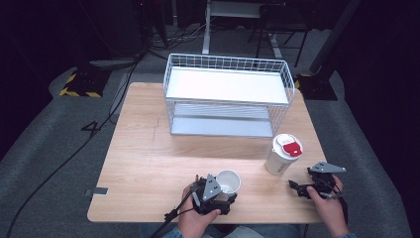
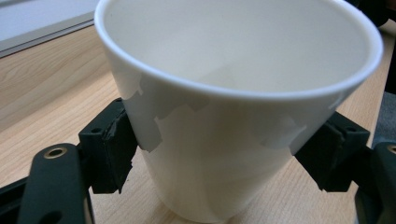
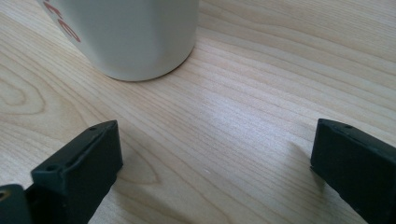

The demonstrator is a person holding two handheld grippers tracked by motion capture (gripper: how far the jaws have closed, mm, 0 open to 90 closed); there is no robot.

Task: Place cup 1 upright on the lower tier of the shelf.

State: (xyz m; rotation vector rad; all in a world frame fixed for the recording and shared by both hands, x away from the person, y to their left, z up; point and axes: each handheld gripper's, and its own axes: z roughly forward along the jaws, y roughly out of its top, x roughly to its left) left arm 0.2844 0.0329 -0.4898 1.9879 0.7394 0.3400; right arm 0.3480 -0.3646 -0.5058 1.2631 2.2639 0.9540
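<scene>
An empty white cup (image 1: 229, 181) stands upright on the wooden table (image 1: 148, 163) near its front edge. My left gripper (image 1: 225, 192) is shut on it; in the left gripper view the cup (image 2: 233, 93) sits between the jaws and both black pads (image 2: 116, 149) press on its lower wall. To the right, my right gripper (image 1: 297, 187) rests low over the table, open with nothing between its jaws (image 3: 215, 163). A taller white cup with a red-and-white lid (image 1: 282, 154) stands just beyond it, and its base (image 3: 126, 32) shows ahead of the left jaw.
A white wire basket shelf (image 1: 228, 94) with two tiers stands at the back middle of the table. Bare wood lies to the left of the cups. Cables run over the grey floor at the left.
</scene>
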